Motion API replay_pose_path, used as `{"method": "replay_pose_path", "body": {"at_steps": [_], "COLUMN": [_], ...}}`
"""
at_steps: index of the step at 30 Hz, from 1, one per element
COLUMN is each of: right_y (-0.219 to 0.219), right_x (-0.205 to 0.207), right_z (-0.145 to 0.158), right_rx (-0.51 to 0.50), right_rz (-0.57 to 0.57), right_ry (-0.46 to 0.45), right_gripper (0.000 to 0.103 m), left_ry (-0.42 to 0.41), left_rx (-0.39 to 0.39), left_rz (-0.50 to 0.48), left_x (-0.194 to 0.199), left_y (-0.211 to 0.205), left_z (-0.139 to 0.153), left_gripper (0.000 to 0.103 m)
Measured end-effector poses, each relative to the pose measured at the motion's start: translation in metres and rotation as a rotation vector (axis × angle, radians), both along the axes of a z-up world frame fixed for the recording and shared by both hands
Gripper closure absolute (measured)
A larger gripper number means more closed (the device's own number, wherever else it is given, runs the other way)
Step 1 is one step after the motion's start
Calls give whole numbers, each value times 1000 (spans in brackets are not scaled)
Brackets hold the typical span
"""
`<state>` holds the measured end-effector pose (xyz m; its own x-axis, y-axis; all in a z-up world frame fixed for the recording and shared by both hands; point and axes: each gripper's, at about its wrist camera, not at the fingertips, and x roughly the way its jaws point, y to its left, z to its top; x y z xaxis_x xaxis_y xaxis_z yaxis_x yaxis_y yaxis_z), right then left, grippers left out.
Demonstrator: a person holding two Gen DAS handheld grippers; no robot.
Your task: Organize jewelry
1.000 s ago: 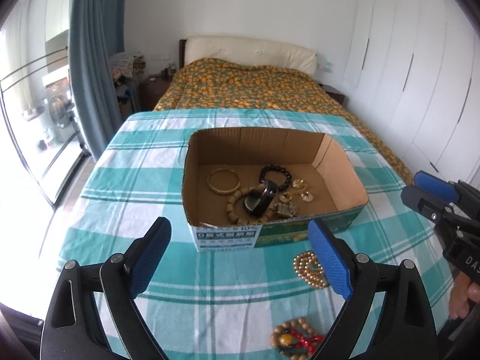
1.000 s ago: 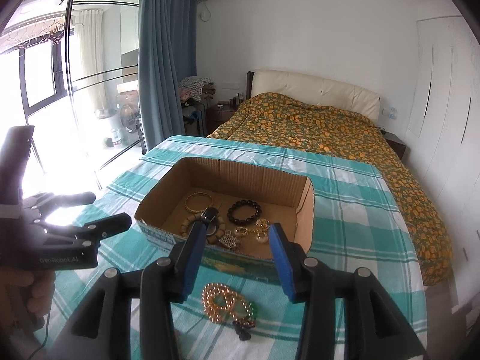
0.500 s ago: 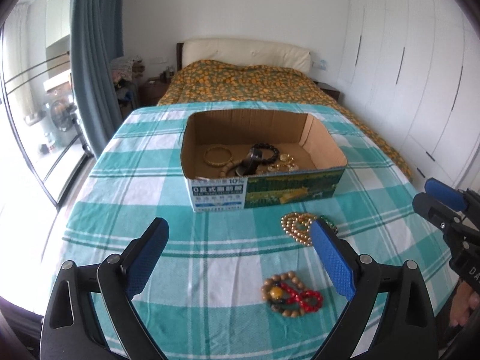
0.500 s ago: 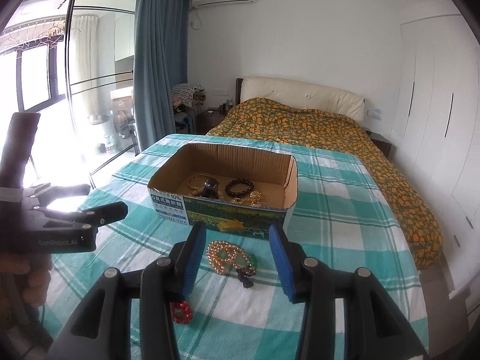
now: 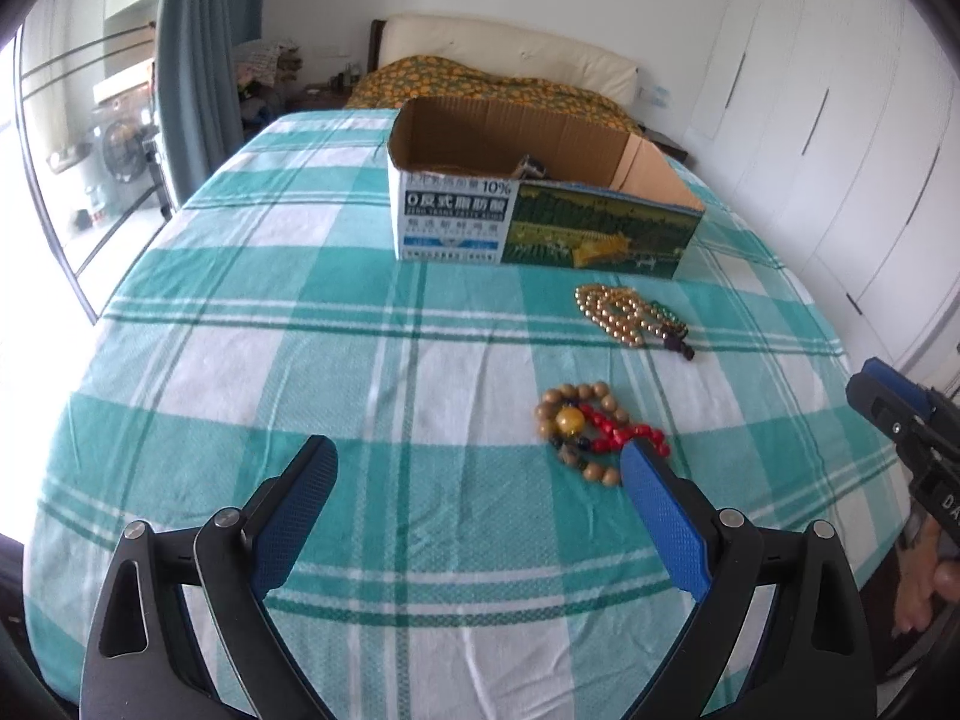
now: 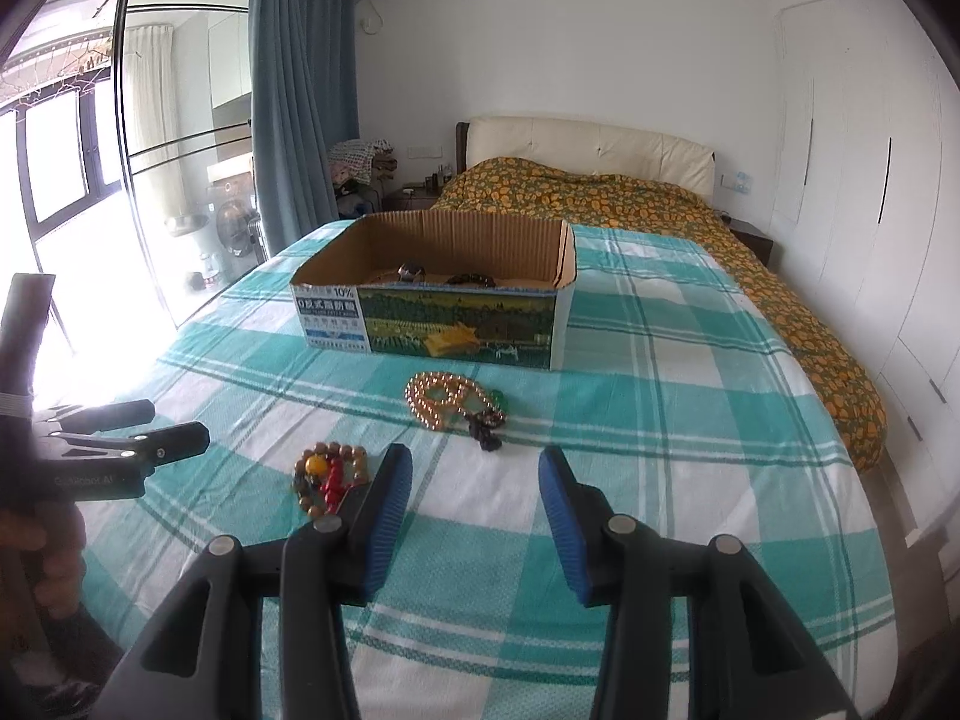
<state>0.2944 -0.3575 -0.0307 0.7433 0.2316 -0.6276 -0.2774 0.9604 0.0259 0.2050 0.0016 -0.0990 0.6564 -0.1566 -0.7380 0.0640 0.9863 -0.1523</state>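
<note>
The left claw [image 5: 477, 468] stands wide open with nothing in it, low over the checked table [image 5: 240, 360]. Its right pad sits just beside the wooden bracelet [image 5: 579, 429], the one with the amber bead and a red strand tangled through it, which lies flat on the cloth. The right claw [image 6: 474, 477] is partly open and also empty; its left pad is near the same bracelet [image 6: 330, 474], and the gap between its pads looks toward the gold beads [image 6: 441, 399] further out. Those gold beads lie in a heap with a green strand and a dark tassel, just in front of the box [image 6: 432, 324]. The box stands open near the middle of the table, and a few dark pieces show over its front wall, though most of the inside is hidden from here.

The risks, as I judge them, come from the jewelry itself. Both pieces are loose loops lying flat on soft cloth, so a pinch could catch the cloth along with the beads, or grip only one strand and leave the rest dangling. A trailing strand or the tassel could snag on the box's front wall on the way in. With both claws close to the wooden bracelet, they could also knock each other if both go for it.
</note>
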Motion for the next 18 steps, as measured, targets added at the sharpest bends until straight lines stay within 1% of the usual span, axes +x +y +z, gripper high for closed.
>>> {"method": "replay_pose_path", "body": {"at_steps": [4, 8, 13, 18], "right_y": [4, 18, 40, 59], "right_x": [-7, -5, 19, 45], "right_z": [-19, -39, -65, -84], "right_rx": [21, 47, 89, 89], "right_rz": [39, 111, 190, 223], "right_ry": [53, 96, 181, 237], "right_gripper": [58, 58, 58, 59], "left_ry": [35, 45, 50, 49], "left_rx": [-8, 11, 14, 16], "left_rz": [-12, -21, -12, 2], "left_x": [-7, -7, -7, -10], "left_y": [-7, -15, -14, -8], "left_z": [-17, -25, -29, -31], "left_gripper": [7, 7, 7, 7]}}
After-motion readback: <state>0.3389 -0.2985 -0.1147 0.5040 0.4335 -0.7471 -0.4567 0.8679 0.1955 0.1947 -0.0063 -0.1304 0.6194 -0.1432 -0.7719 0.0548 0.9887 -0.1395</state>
